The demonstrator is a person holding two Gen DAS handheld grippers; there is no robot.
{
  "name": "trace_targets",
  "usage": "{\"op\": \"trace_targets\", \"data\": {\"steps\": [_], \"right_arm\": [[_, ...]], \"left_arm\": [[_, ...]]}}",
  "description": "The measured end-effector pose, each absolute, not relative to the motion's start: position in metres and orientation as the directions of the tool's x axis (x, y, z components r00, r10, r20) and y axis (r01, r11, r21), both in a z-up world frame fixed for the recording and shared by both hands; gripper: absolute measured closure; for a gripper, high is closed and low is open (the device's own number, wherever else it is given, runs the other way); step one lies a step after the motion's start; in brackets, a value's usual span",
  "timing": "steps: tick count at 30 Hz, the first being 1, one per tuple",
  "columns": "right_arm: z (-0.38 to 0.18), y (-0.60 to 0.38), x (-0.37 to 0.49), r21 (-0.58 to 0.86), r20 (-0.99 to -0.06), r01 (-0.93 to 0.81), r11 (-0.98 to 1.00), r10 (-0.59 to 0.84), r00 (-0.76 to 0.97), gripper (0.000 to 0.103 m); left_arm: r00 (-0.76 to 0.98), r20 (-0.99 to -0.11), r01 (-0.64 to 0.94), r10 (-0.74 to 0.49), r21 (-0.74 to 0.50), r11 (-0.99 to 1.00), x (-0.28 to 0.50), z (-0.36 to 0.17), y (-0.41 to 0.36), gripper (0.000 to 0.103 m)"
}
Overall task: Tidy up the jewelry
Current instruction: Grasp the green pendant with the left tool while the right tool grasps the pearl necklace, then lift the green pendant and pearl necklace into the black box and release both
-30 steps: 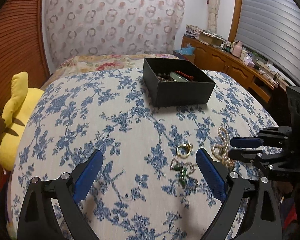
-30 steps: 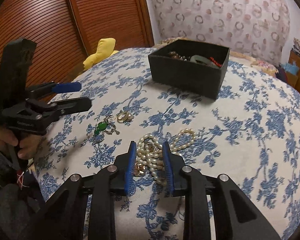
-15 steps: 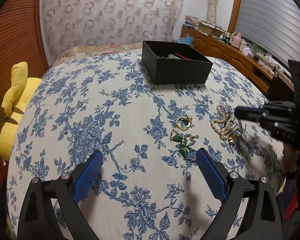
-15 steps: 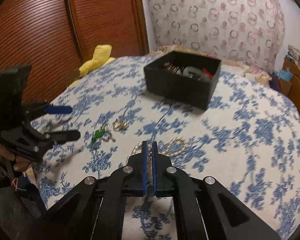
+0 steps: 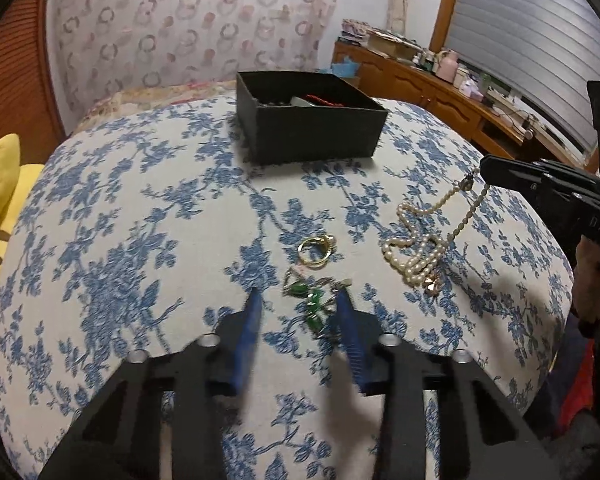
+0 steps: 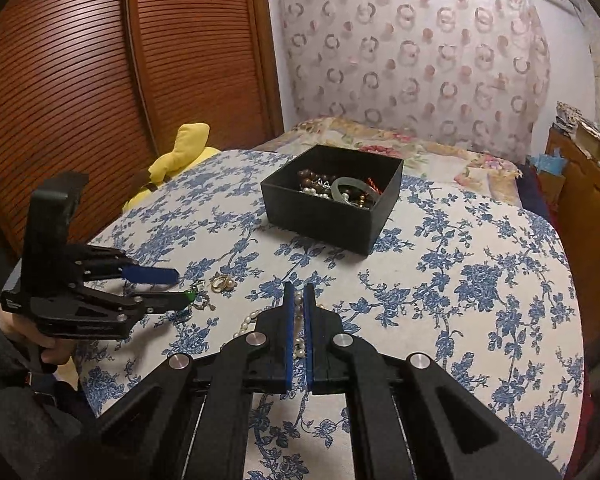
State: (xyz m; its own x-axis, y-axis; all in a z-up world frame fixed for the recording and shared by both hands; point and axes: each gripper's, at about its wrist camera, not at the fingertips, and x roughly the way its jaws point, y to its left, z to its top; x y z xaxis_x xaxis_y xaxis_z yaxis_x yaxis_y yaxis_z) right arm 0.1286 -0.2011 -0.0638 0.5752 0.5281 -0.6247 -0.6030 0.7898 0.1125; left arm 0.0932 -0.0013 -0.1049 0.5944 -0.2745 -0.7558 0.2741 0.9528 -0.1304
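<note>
A pearl necklace [image 5: 416, 250] lies partly on the blue-flowered bedspread; my right gripper [image 5: 482, 170] is shut on its upper strand and lifts it, and it shows between the pads in the right wrist view [image 6: 299, 300]. My left gripper [image 5: 298, 300] is open, its jaws narrowed around a green-stone piece [image 5: 310, 304]; it also shows in the right wrist view [image 6: 176, 286]. A gold ring [image 5: 316, 248] lies just beyond. The black box [image 5: 312, 128] with several pieces inside [image 6: 336, 194] stands farther back.
A yellow plush toy [image 5: 0, 196] lies at the bed's left edge. A wooden sideboard [image 5: 440, 92] with clutter runs along the right. Wooden slatted doors [image 6: 80, 80] stand to the left. The bedspread [image 6: 460, 300] drops off near me.
My right gripper shut on the pearl necklace and rose, pulling its strand up. My left gripper moved over the green piece and its jaws narrowed.
</note>
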Motion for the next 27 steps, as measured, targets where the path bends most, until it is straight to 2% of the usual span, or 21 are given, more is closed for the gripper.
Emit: {"op": "trace_targets", "data": {"steps": [6,10,12,19,27], "right_arm": [[-0.065,-0.201,0.128,0.108,-0.632,-0.601,0.792,0.521,0.574,0.098],[-0.066,-0.199,0.127,0.106,-0.631,-0.605,0.789,0.523,0.573,0.098],[-0.066,-0.198,0.127,0.104,-0.631,-0.606,0.789,0.523,0.573,0.098],[-0.058,-0.195,0.125,0.095,-0.619,-0.609,0.788,0.526,0.583,0.098],[-0.022,-0.193,0.124,0.067,-0.560,-0.625,0.778,0.548,0.622,0.098]], "left_arm": [[0.590,-0.764,0.283,-0.260,-0.105,0.953,0.102,-0.107,-0.011,0.077],[0.594,-0.762,0.294,-0.258,-0.093,0.951,0.102,-0.106,-0.014,0.094],[0.597,-0.758,0.292,-0.263,-0.100,0.951,0.100,-0.106,-0.012,0.098],[0.622,-0.723,0.272,-0.300,-0.159,0.949,0.095,-0.094,0.006,0.099],[0.677,-0.667,0.267,-0.310,-0.169,0.949,0.097,-0.058,0.016,0.099]]}}
